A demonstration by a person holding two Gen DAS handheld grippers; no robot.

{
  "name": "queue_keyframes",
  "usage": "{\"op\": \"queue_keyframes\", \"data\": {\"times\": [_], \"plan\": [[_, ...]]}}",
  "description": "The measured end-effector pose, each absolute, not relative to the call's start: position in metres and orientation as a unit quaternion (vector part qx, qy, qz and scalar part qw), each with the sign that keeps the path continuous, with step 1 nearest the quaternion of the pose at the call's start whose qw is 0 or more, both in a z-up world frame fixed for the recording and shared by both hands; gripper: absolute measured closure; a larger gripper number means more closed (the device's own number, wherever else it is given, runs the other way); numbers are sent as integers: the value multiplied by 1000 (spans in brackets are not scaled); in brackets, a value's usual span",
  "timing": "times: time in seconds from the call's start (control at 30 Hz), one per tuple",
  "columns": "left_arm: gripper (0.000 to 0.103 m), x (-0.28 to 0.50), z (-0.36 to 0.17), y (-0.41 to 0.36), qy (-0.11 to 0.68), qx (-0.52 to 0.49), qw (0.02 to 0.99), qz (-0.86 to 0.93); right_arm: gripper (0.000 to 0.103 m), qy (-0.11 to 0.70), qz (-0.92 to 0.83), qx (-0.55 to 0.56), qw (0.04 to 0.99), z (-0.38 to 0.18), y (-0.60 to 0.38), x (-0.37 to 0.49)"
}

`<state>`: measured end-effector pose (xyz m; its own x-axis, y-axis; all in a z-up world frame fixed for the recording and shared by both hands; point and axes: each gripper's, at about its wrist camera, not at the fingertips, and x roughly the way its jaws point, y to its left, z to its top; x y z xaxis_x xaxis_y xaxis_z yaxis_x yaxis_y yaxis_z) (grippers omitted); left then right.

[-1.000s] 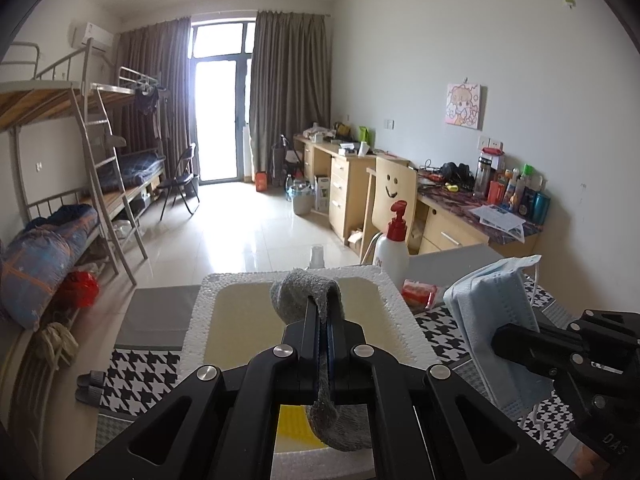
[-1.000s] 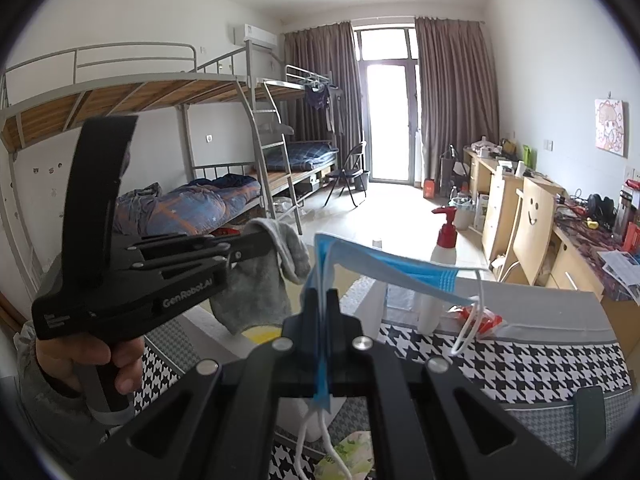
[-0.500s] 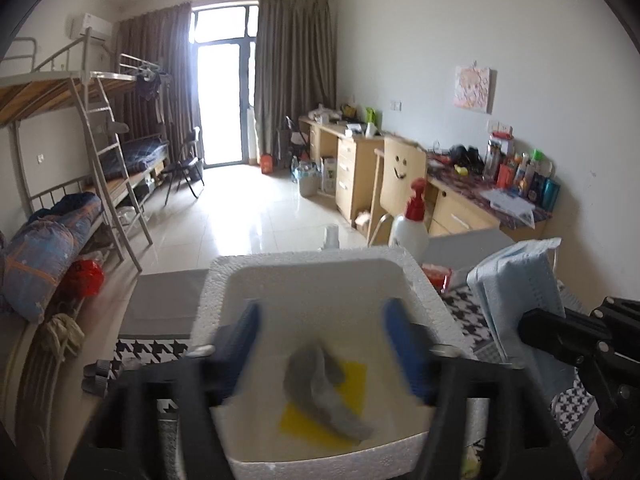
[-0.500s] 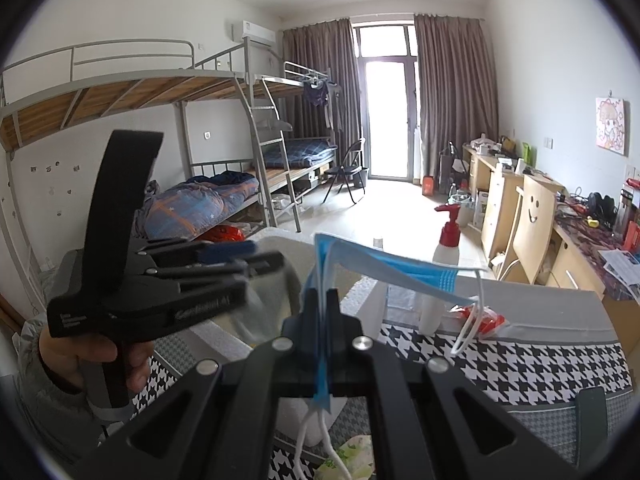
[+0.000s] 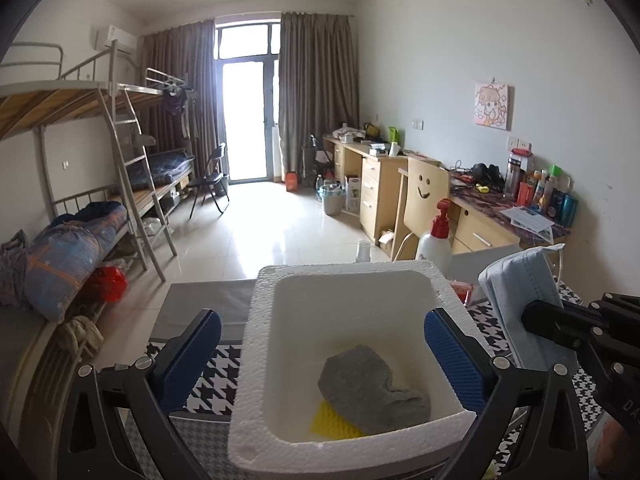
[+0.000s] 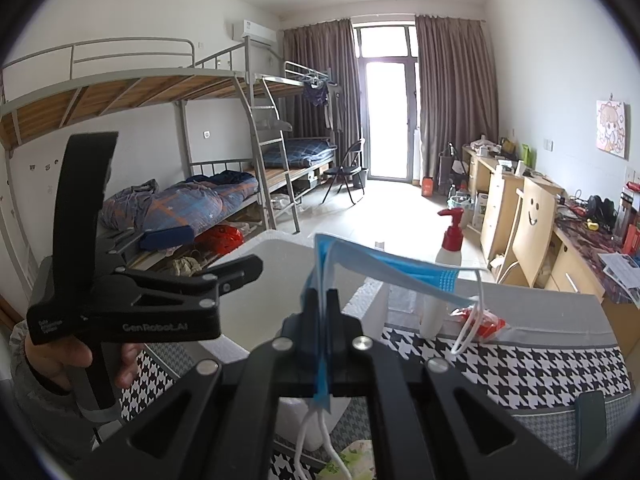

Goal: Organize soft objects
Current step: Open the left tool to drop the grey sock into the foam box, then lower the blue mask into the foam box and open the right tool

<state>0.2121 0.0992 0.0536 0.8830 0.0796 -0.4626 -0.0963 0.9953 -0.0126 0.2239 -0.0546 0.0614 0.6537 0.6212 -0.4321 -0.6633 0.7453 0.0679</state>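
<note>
The yellow sponge [image 5: 335, 423] in the foam box [image 5: 352, 274] is largely covered by the grey sock [image 5: 370, 386]. The box's near corners are cut off by the left gripper's [image 5: 322, 358] frame. In the right wrist view, the box interior [image 6: 288, 264] is screened by that gripper [image 6: 240, 272], and the mask's [image 6: 384, 268] lower loops are cropped at the bottom edge.

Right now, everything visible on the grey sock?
The grey sock looks like soft knit fabric, crumpled and folded over itself. It lies loose on the floor of the white foam box, near the front wall, partly covering a yellow textured pad. The left tool is open above it, not touching it.
</note>
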Motion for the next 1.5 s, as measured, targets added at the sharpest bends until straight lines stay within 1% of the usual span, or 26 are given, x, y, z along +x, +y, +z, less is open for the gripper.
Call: {"op": "queue_keyframes", "data": {"times": [0.9,1.5], "plan": [[1,176,53,127,213,-40,971,104,98,221,390,-57,892,62,-22,228],[1,164,50,140,215,-46,969,117,98,259,395,-68,879,54,2,240]]}}
